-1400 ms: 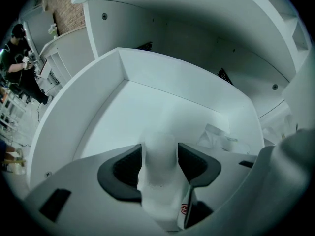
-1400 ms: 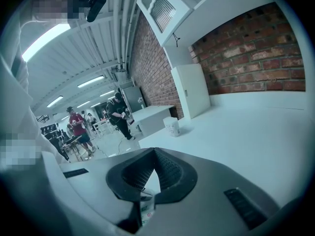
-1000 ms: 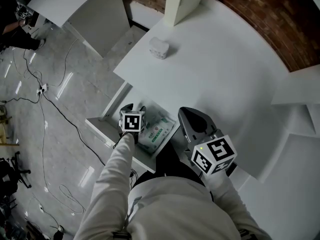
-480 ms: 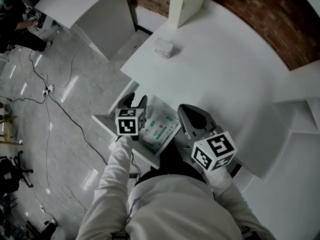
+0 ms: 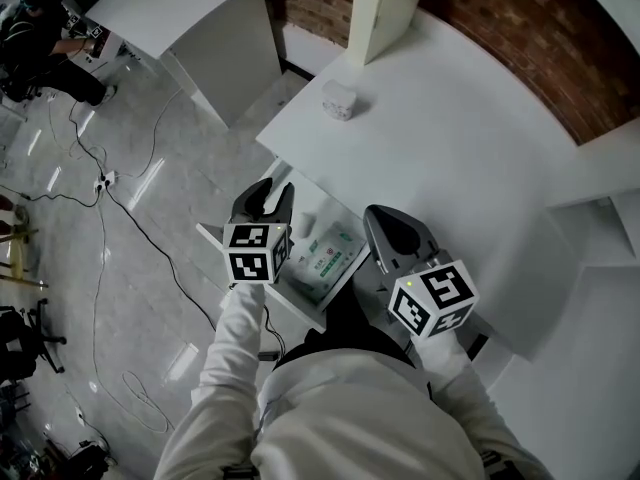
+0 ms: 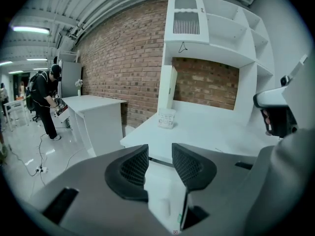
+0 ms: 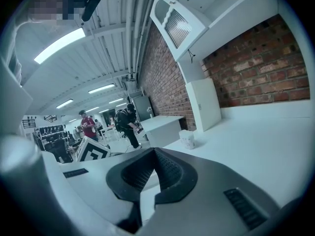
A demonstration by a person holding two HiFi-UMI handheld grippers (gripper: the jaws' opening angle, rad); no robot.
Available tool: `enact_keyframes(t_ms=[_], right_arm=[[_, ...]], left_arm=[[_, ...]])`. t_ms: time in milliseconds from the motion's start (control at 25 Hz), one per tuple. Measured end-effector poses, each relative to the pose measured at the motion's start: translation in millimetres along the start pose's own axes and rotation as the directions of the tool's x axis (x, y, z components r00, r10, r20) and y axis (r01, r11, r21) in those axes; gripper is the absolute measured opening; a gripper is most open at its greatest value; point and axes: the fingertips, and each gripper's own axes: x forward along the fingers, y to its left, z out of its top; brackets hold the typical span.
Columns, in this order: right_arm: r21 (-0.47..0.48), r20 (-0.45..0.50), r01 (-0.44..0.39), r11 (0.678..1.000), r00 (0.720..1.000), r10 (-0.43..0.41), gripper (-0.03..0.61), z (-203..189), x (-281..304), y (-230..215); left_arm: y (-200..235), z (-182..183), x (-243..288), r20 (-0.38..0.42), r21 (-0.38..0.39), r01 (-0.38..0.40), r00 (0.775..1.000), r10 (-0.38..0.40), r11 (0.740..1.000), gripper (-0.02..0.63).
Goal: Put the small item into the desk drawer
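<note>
The desk drawer (image 5: pixel 300 310) stands pulled out under the white desk (image 5: pixel 450 158). Inside lie a green-and-white packet (image 5: pixel 328 258) and, beside it, a small white item (image 5: pixel 304 225). My left gripper (image 5: pixel 275 188) hovers over the drawer's left part. Its jaws are closing, still apart, with nothing between the pads (image 6: pixel 132 167). Through the gap of the left gripper (image 6: pixel 160 150) I see the drawer's inside. My right gripper (image 5: pixel 388 218) rests at the desk's front edge above the drawer, and its jaws (image 7: pixel 155 154) are shut on nothing.
A small white container (image 5: pixel 340 99) stands on the desk near an upright white panel (image 5: pixel 385 8). A second white desk (image 5: pixel 190 8) is at the far left. Cables (image 5: pixel 110 208) trail across the grey floor, where a person (image 5: pixel 40 38) stands.
My left gripper has lifted up out of the drawer and its jaws have narrowed. The small white item now shows in the drawer. The right gripper has stayed put.
</note>
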Motion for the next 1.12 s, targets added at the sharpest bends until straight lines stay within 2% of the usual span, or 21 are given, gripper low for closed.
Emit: enact_keyframes(t_ms=[480,760,1120], right_arm=[[-0.032,0.027,0.001,0.999,1.000,-0.001,0.028,7.0,-8.2,17.0],[-0.047,0.039,-0.002,0.999,0.999,0.004,0.028,8.6,-14.0,26.9],[-0.065,0.043,-0.003,0.998,0.999,0.006,0.029,10.3,-20.8,36.6]], left_arm=[[1.5,34.2,-57.7,0.135,0.002,-0.023,0.991,0.023,1.000,0.095],[3.7,39.7,-86.6,0.184,-0.015,-0.037,0.982,0.039,0.999,0.060],[7.4,39.7,-115.9,0.207,-0.014,-0.054,0.977,0.056,0.998,0.035]])
